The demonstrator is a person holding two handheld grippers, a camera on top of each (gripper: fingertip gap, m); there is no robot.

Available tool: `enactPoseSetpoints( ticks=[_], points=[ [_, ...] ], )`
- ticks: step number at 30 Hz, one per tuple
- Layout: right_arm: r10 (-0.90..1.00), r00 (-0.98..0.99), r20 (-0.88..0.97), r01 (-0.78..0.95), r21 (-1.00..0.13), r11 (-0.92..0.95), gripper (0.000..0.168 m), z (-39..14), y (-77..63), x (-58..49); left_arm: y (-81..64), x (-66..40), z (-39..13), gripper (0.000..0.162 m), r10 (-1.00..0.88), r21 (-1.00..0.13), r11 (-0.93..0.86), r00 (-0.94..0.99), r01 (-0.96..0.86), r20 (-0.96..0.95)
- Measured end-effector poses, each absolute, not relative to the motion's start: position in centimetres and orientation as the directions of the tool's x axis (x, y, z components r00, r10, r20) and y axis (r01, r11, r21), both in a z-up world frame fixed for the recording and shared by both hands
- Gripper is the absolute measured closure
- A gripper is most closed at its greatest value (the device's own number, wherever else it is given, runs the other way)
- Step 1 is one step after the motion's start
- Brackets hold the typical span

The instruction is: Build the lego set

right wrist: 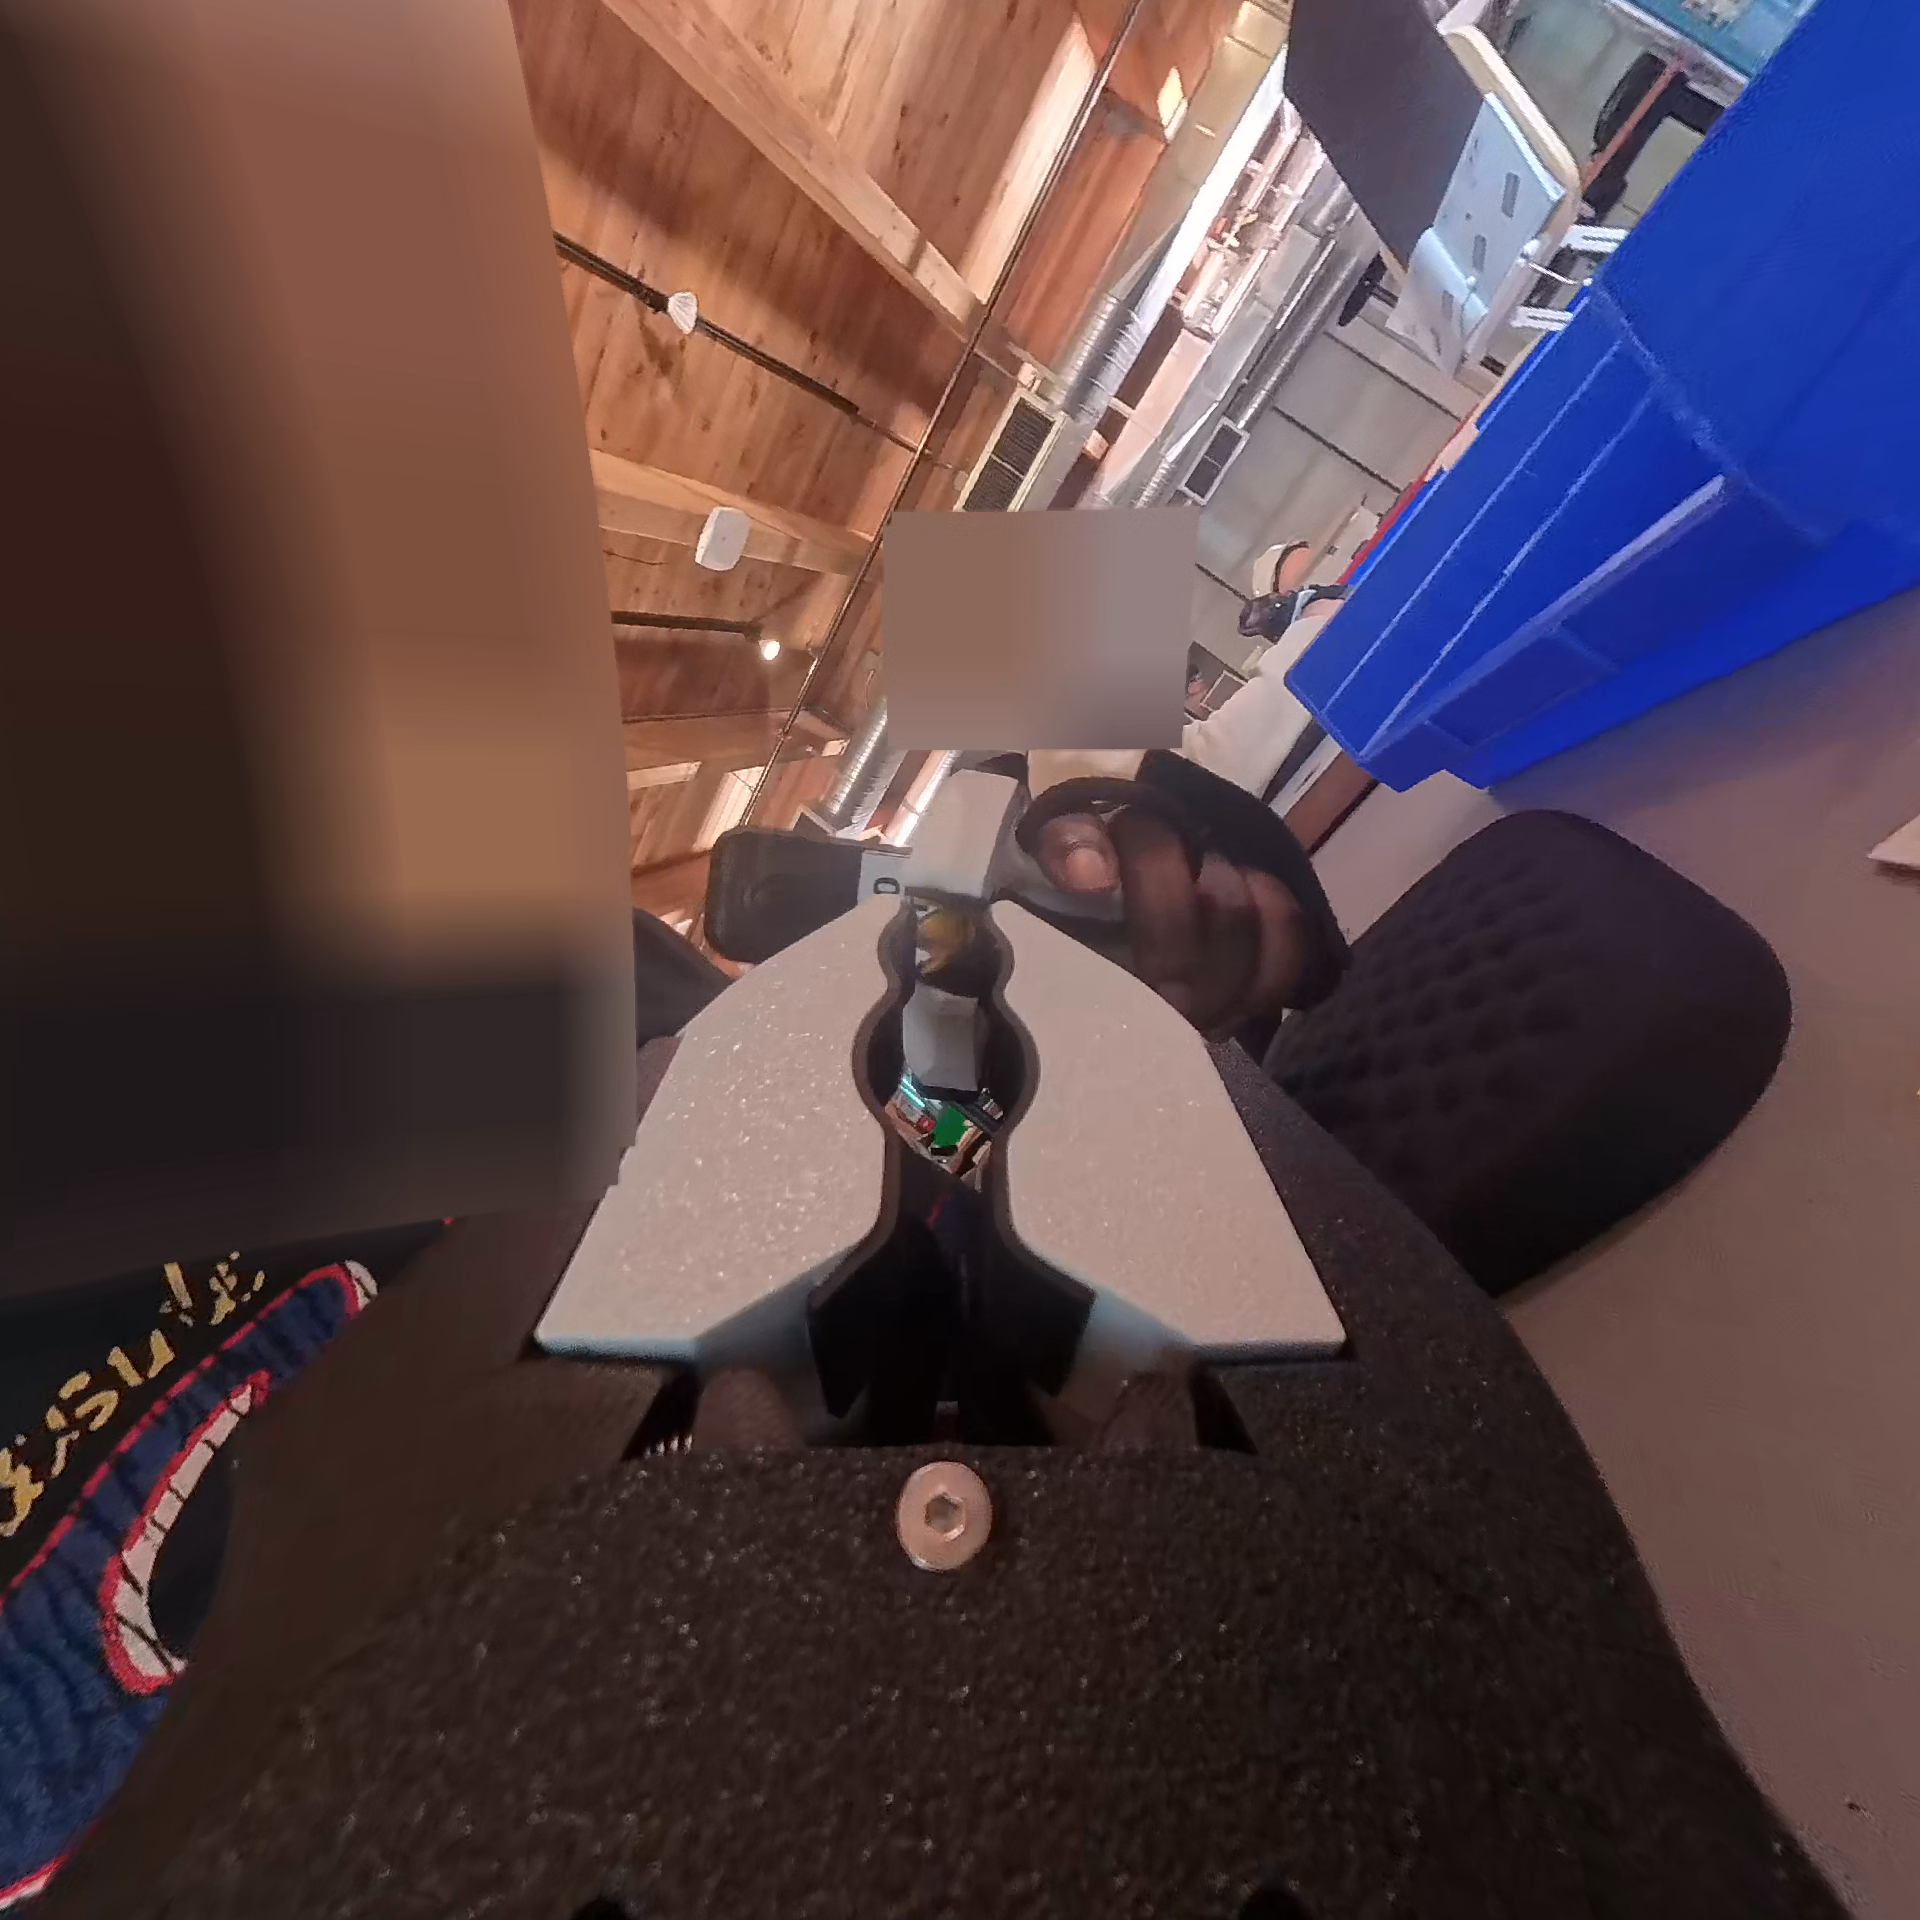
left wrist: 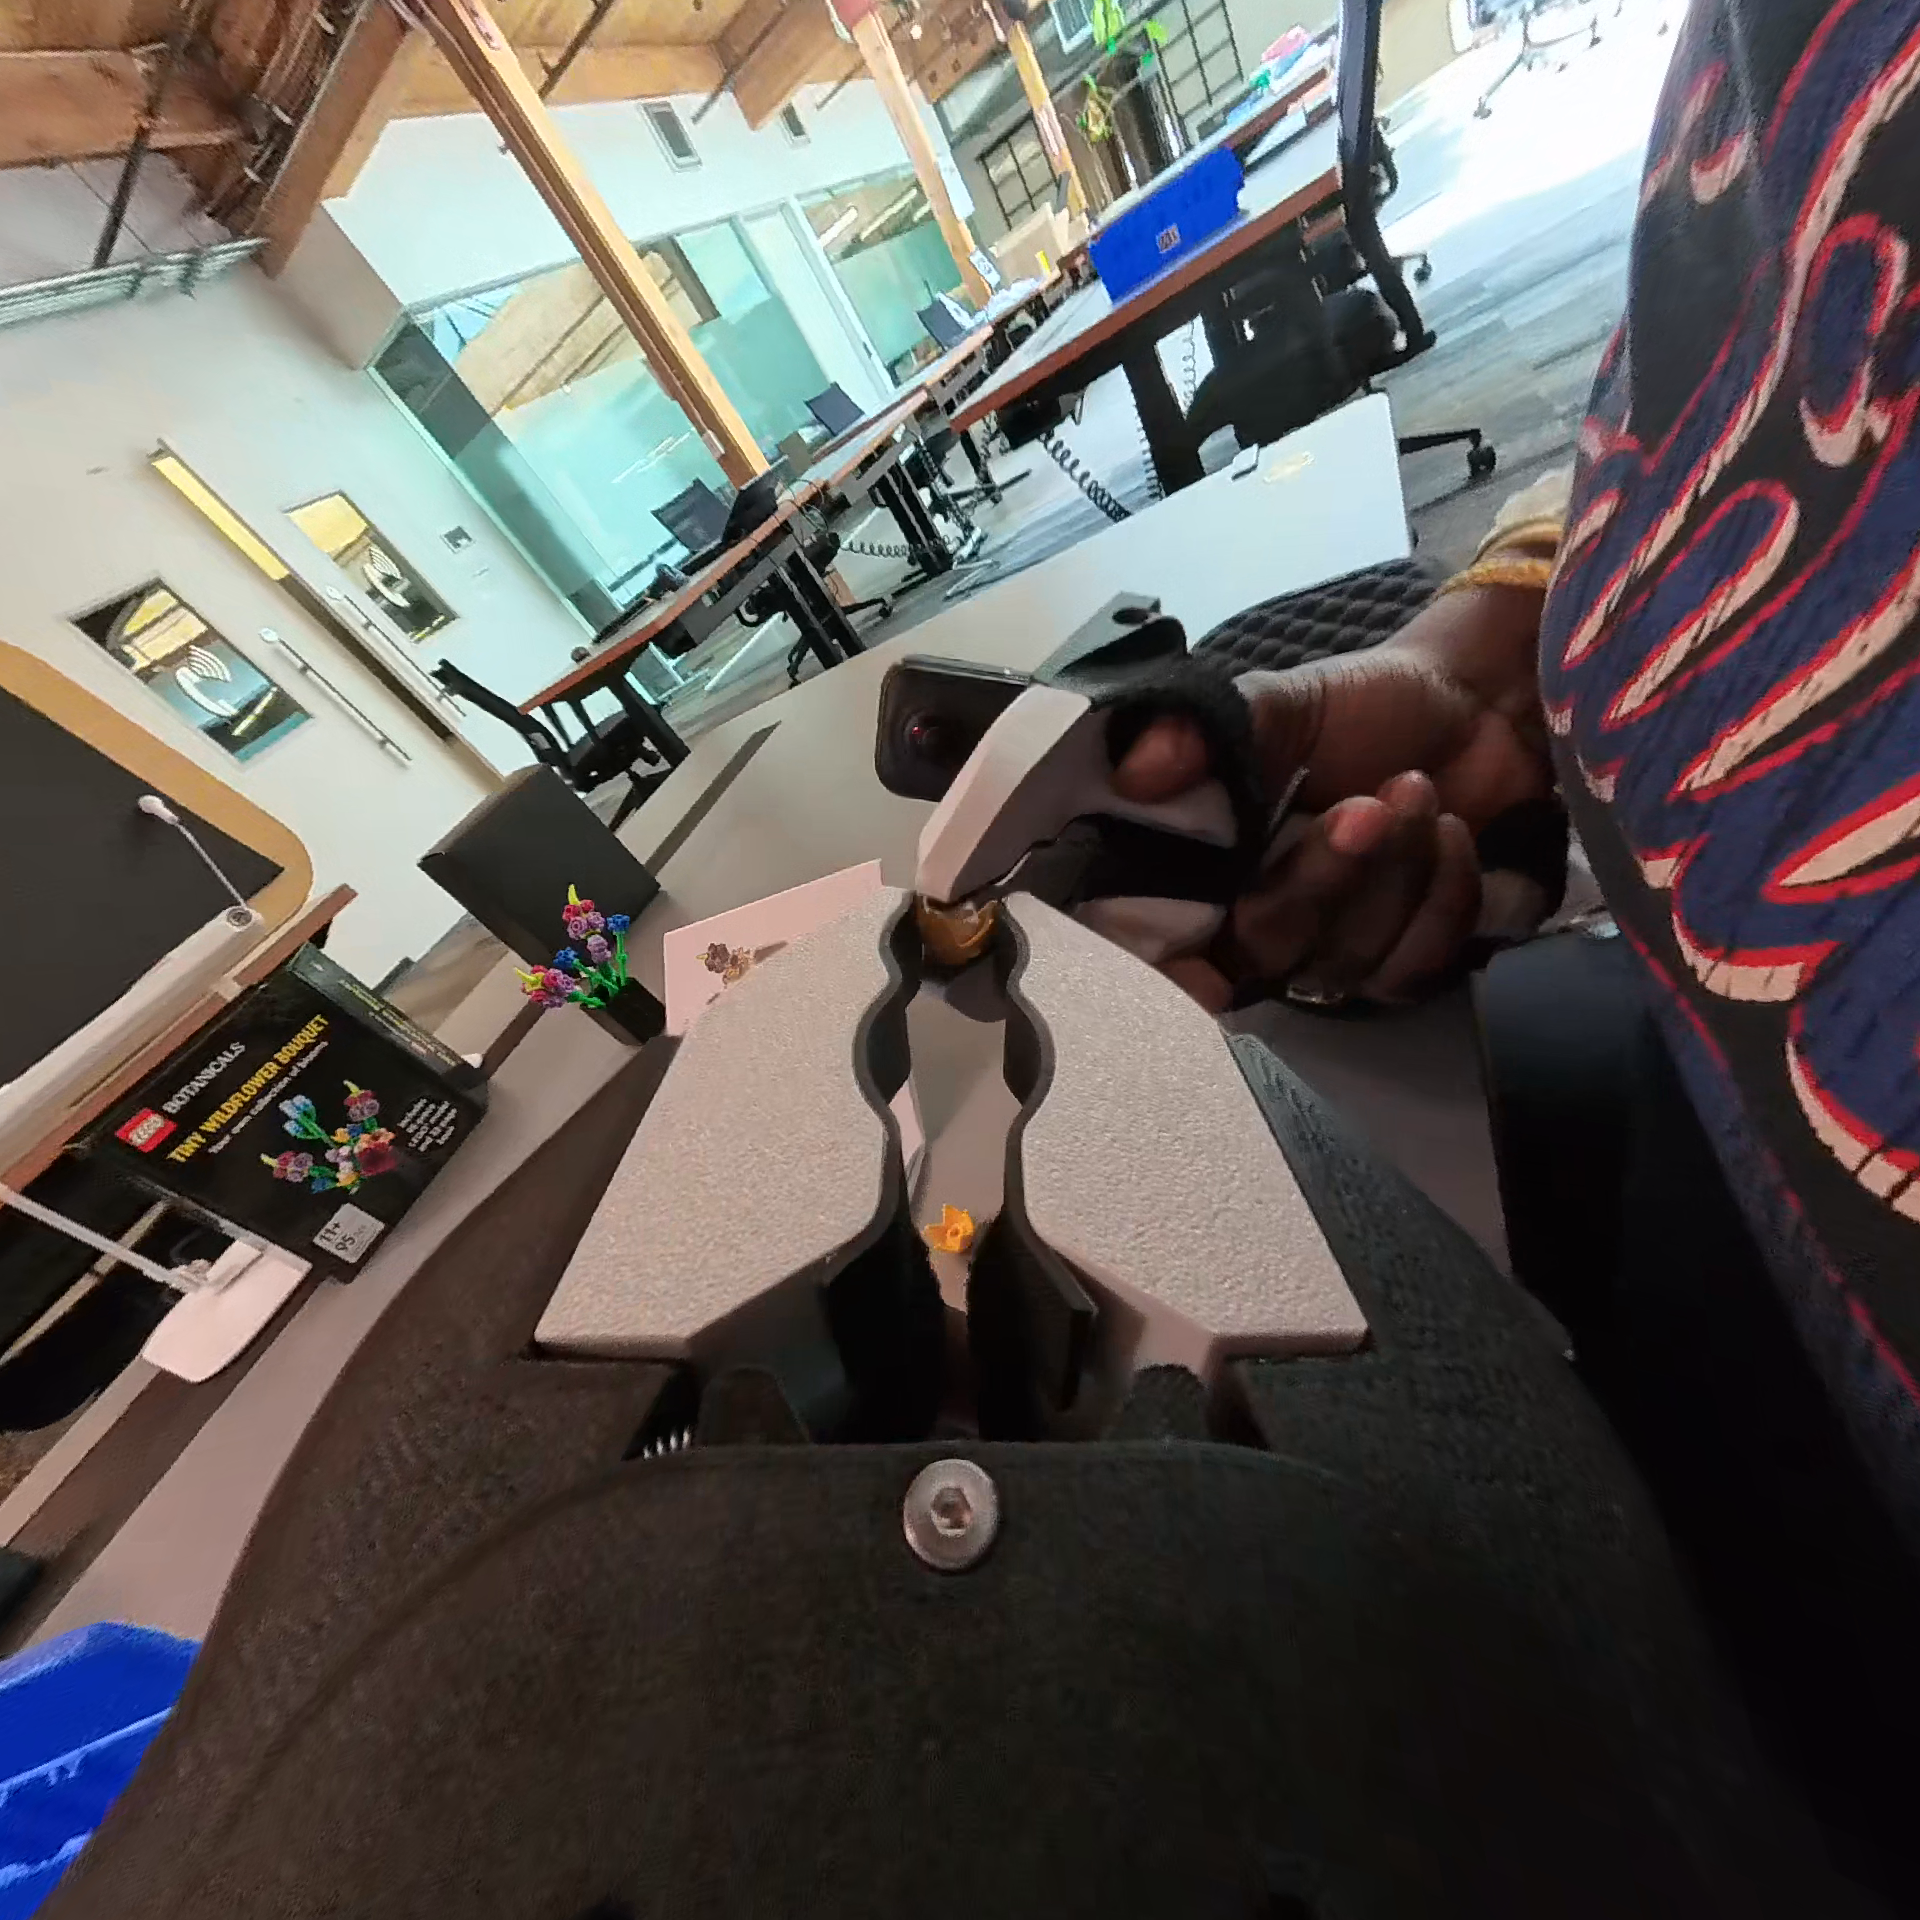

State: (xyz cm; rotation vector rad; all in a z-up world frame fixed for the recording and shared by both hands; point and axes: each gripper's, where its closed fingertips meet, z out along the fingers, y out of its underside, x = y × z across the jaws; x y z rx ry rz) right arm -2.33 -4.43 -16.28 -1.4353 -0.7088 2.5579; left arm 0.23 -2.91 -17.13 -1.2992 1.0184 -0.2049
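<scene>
At the yellow piece [left wrist: 956,928] the two claws meet tip to tip — left claw [left wrist: 954,935] pinching it, right claw [right wrist: 940,940] pressed on it from opposite.

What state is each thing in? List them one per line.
left gripper: shut on the yellow lego piece.
right gripper: shut on the same piece, tip to tip.
orange flower piece: loose on the table.
small bouquet: assembled, upright.
set box: lying flat.
</scene>
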Motion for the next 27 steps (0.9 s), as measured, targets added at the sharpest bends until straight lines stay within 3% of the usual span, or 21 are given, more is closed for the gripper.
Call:
enactPoseSetpoints(
  ticks=[4, 8, 12, 16, 21, 27],
  points=[
    [0.312, -0.507, -0.803, 0.127, -0.427, -0.895, 0.158, -16.5, -4.4, -2.4, -2.9, 0.2, -17.4, 0.149, -0.646, -0.846, 0.308, 0.558, -0.435, -0.521],
    [0.398, -0.488, -0.777, 0.087, -0.497, -0.864, 0.158, -16.3, -4.2, -2.3, -2.7, 0.4, -17.1, 0.149, -0.663, -0.893, 0.263, 0.603, -0.366, -0.443],
    [0.367, -0.467, -0.805, 0.093, -0.457, -0.885, 0.157, -16.4, -3.4, -2.6, -2.0, 0.0, -17.2, 0.149, -0.672, -0.936, 0.209, 0.655, -0.282, -0.347],
    [0.316, -0.519, -0.794, 0.099, -0.423, -0.901, 0.137, -15.4, -3.4, -2.4, -1.6, -0.4, -16.7, 0.148, -0.676, -0.962, 0.189, 0.684, -0.198, -0.274],
    [0.369, -0.455, -0.811, 0.093, -0.455, -0.886, 0.155, -16.3, -2.7, -2.6, -1.8, -0.5, -16.8, 0.148, -0.675, -0.964, 0.189, 0.688, -0.189, -0.268],
    [0.413, -0.44, -0.797, 0.11, -0.505, -0.856, 0.158, -16.7, -3.2, -2.7, -1.6, -0.4, -17.2, 0.148, -0.666, -0.957, 0.177, 0.689, -0.227, -0.287]
  ],
)
